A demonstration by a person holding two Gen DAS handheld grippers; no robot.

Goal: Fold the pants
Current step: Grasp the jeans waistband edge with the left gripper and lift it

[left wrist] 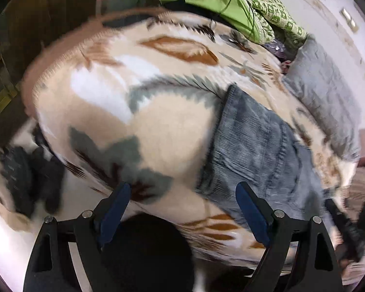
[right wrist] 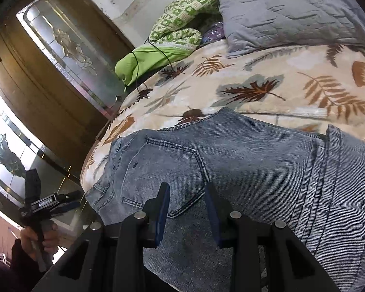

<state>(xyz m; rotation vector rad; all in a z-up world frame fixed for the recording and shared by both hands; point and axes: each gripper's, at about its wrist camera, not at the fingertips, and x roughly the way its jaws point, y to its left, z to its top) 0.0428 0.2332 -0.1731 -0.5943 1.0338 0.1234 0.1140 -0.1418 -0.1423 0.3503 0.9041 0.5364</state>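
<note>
Jeans: blue denim jeans (right wrist: 231, 160) lie across the leaf-print blanket (right wrist: 267, 85) on the bed, back pocket (right wrist: 163, 170) up, spread for folding.
Right claw (right wrist: 187, 202): parted, empty, low over the pocket, likely lining up a grasp.
Left claw (left wrist: 182, 202): spread wide, holding nothing, off the bed's edge; view blurred.

A small white label sits on the body of the left hand-held gripper (right wrist: 60, 205), seen at the far left of the right wrist view; its lettering is too small to read. Nothing else carries text.
</note>
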